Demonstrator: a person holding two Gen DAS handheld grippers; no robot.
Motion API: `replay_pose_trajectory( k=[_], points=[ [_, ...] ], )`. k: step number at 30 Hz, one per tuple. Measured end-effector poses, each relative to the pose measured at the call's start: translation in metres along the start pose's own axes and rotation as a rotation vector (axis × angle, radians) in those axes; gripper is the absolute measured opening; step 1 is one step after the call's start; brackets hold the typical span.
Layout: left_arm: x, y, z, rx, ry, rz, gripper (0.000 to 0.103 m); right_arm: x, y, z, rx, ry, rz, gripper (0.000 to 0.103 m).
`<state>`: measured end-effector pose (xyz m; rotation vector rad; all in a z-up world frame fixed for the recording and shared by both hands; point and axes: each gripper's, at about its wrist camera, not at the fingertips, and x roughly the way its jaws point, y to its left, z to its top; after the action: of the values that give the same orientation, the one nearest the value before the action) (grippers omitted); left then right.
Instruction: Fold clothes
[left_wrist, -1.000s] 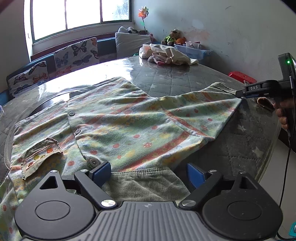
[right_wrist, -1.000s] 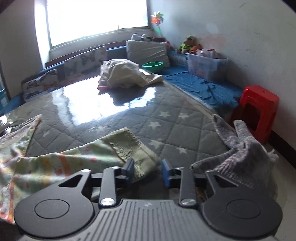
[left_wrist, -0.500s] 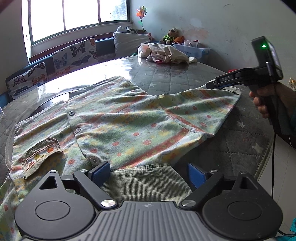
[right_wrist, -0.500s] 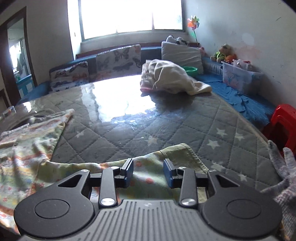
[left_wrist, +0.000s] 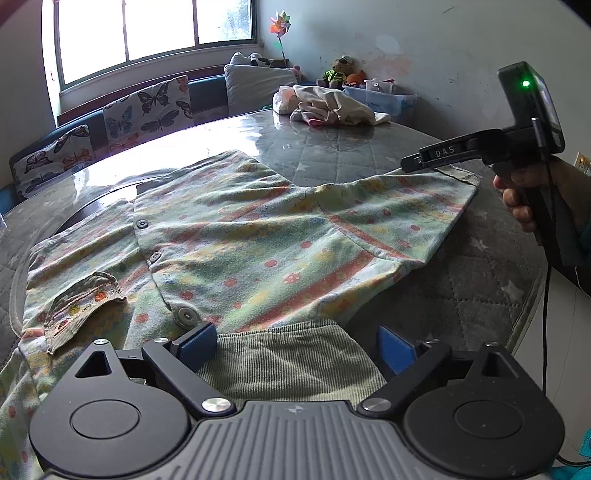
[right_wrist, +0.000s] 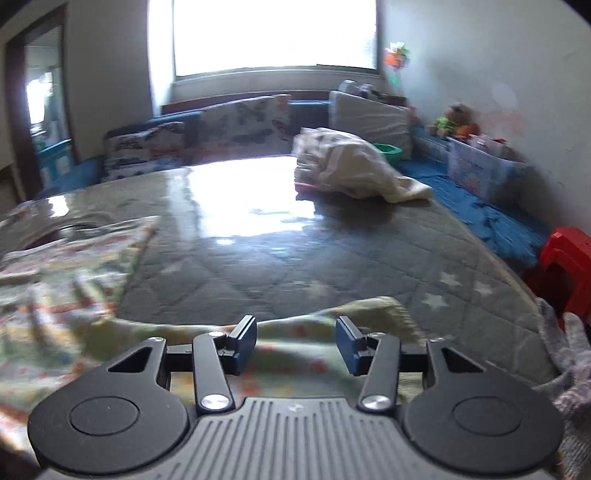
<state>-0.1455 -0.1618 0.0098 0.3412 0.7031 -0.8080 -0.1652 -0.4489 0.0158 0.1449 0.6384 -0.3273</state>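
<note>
Sleeve fold | your right tongs (right_wrist: 295, 343) opening over the sleeve (right_wrist: 332, 332), left tongs (left_wrist: 295, 349) spread over the ribbed hem (left_wrist: 291, 358) | release flat, smooth creases.

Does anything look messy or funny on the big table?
Yes. A pile of clothes sits crumpled at the far edge, unfolded. On the flowery shirt, the pocket near the left side is flopped over and wrinkled instead of lying flat.

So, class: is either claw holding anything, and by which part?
Nothing is gripped. The left claw stands open around the shirt's ribbed hem. The right claw is opening over the sleeve cuff.
</note>
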Motion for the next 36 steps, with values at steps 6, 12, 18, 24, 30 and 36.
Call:
replay_pose_trajectory(
  k=[6,12,18,24,30,36],
  points=[
    [-0.008,0.004,0.001,-0.032,-0.009,-0.01,0.095,-0.009,0.049,-0.009,-0.085,0.034,0.184,0.054],
    [-0.023,0.014,-0.003,-0.065,-0.035,-0.014,0.095,-0.021,0.072,-0.03,-0.159,0.055,0.208,0.065],
    [-0.04,0.024,-0.011,-0.098,-0.063,-0.004,0.095,-0.039,0.087,-0.032,-0.215,0.038,0.23,0.067],
    [-0.056,0.045,-0.018,-0.189,-0.091,0.029,0.095,-0.041,0.124,-0.034,-0.311,0.027,0.302,0.071],
    [-0.075,0.074,-0.029,-0.253,-0.113,0.116,0.095,-0.045,0.144,-0.038,-0.398,0.03,0.318,0.074],
    [-0.091,0.114,-0.045,-0.363,-0.132,0.246,0.094,-0.048,0.171,-0.024,-0.416,-0.013,0.384,0.083]
  ],
)
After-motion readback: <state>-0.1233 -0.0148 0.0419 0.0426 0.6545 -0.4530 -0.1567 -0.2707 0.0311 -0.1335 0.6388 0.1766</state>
